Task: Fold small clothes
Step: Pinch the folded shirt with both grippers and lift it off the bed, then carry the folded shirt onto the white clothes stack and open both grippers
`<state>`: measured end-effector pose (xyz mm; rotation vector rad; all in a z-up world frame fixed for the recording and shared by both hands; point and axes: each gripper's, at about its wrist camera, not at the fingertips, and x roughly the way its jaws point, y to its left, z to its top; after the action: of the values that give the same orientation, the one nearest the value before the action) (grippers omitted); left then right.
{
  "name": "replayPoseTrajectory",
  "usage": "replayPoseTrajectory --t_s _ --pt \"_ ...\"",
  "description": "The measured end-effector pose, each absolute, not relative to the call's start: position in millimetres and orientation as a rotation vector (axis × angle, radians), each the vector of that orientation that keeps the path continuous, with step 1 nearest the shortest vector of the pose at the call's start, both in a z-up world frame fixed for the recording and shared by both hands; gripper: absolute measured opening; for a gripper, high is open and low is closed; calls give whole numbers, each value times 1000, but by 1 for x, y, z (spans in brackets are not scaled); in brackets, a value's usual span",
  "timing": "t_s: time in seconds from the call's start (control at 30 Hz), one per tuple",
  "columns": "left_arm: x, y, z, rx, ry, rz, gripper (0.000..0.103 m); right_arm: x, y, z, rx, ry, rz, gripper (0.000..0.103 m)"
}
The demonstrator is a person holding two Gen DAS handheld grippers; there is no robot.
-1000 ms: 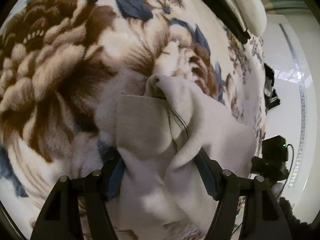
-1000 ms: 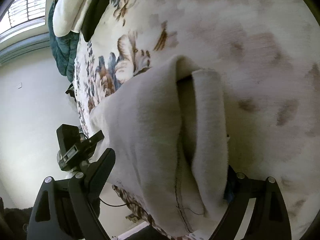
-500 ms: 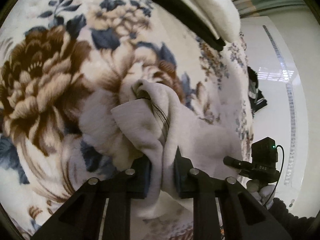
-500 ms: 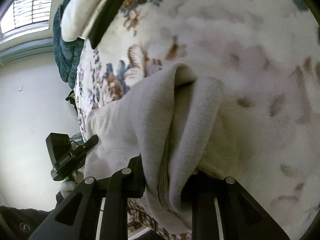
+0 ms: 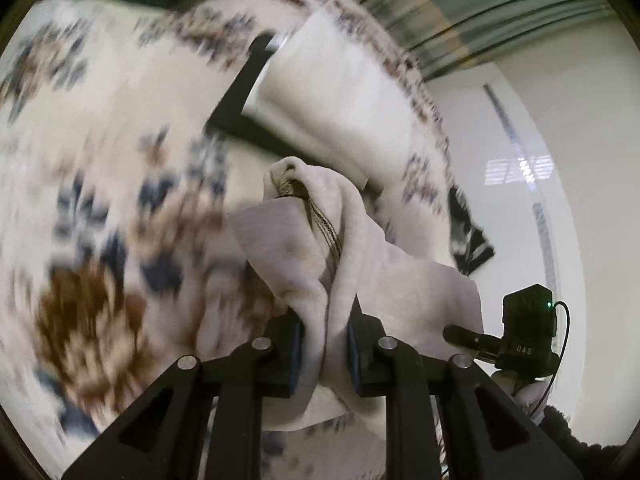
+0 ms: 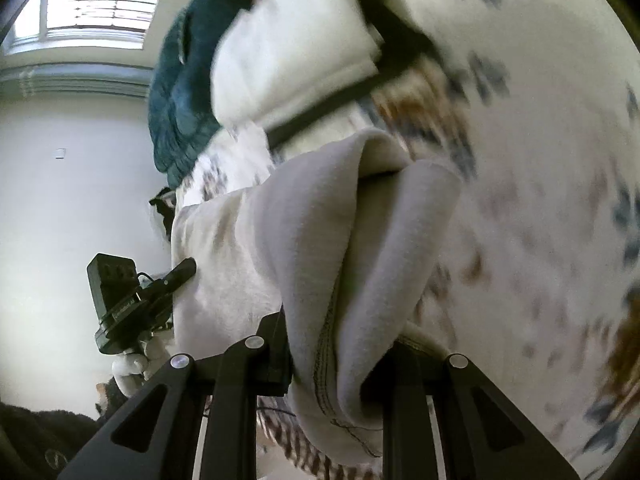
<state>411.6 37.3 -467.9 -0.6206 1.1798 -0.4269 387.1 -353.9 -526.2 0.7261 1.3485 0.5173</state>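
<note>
A small light-grey fleece garment [image 5: 352, 240] hangs bunched between my two grippers above a floral blanket [image 5: 100, 168]. In the left wrist view my left gripper [image 5: 325, 346] is shut on one folded edge of it, the blue pads pinching the cloth. The right gripper's body [image 5: 524, 332] shows at the right of that view. In the right wrist view my right gripper [image 6: 340, 356] is shut on the other edge of the garment [image 6: 320, 216], whose stitched hem drapes over the jaws. The left gripper's body [image 6: 120, 300], held by a gloved hand, shows at the left there.
A folded white cloth on a black garment [image 5: 332, 92] lies farther back on the bed, also seen as the white stack [image 6: 288, 40]. A dark teal quilt [image 6: 180, 92] is heaped at the bed's far end. A white wall [image 6: 60, 220] and a window lie beyond the bed's edge.
Both grippers closed on the garment's edges, then rose, lifting the cloth off the blanket. The bed now looks farther away and blurred, and the far stack has come into view.
</note>
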Motion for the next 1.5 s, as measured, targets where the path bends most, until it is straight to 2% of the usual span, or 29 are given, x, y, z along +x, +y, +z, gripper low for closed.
replayPoseTrajectory --t_s 0.17,0.3,0.47,0.63,0.73,0.8,0.87,0.93,1.0,1.17,1.3,1.43,1.5 --pt "506 39 -432 -620 1099 -455 16 480 -345 -471 657 1243 508 21" --pt "592 41 -415 -568 1048 -460 16 566 -341 -449 634 1169 499 21" --pt "678 44 -433 -530 1054 -434 17 661 -335 -464 647 1159 479 21" --pt "712 35 -474 -348 1140 -351 24 720 -331 -504 618 1257 385 23" --pt "704 39 -479 -321 1132 -341 34 727 -329 -514 590 1296 351 45" --pt "696 43 -476 -332 1115 -335 40 726 -328 -513 556 1293 322 64" --pt "683 44 -470 -309 1095 -294 52 722 -325 -509 468 1281 258 71" --pt "670 39 -465 -244 1064 -245 59 715 -318 -503 357 1257 189 77" --pt "659 33 -465 -191 1052 -204 70 706 -312 -500 270 1244 123 89" --pt "643 24 -482 -133 1069 -133 73 678 -295 -508 157 1247 21 101" --pt "638 24 -474 -162 1054 -85 73 659 -275 -509 61 1233 -27 103" --pt "627 19 -446 -142 981 -21 75 636 -260 -485 -2 1158 -97 103" --pt "621 15 -432 -126 976 2 103 621 -257 -469 -3 1127 -122 103"
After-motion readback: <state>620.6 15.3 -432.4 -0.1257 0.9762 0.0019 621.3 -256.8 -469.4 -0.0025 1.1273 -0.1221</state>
